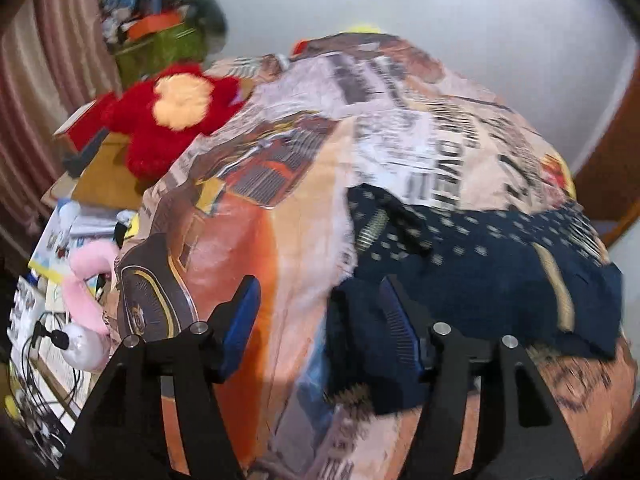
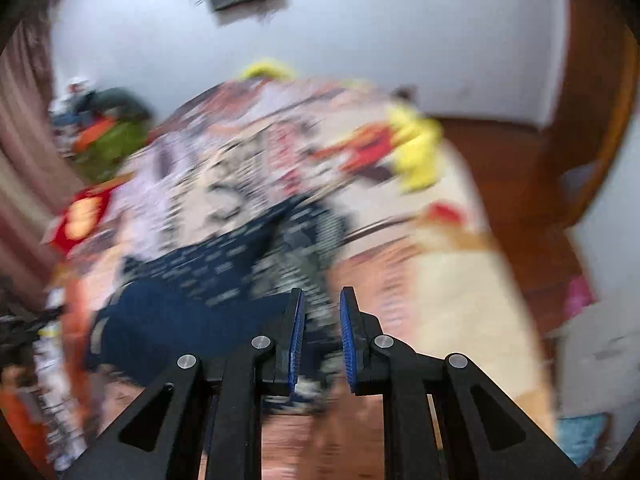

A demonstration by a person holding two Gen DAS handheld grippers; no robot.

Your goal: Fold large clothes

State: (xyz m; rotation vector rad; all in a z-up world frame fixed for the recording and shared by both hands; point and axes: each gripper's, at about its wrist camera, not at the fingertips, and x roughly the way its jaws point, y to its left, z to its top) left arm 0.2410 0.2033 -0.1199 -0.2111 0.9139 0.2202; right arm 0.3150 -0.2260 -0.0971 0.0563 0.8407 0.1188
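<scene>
One navy garment (image 1: 480,280) lies lengthwise across the bedspread (image 1: 248,240).

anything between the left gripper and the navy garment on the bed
Nothing visible does. The left gripper is open over the printed bedspread, and the edge of the navy dotted garment already lies at its right finger, with no other item in between. The red plush toy sits well off to the side.

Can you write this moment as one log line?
left gripper: open | right gripper: nearly shut, blurred | navy dotted garment: crumpled on printed bedspread
</scene>
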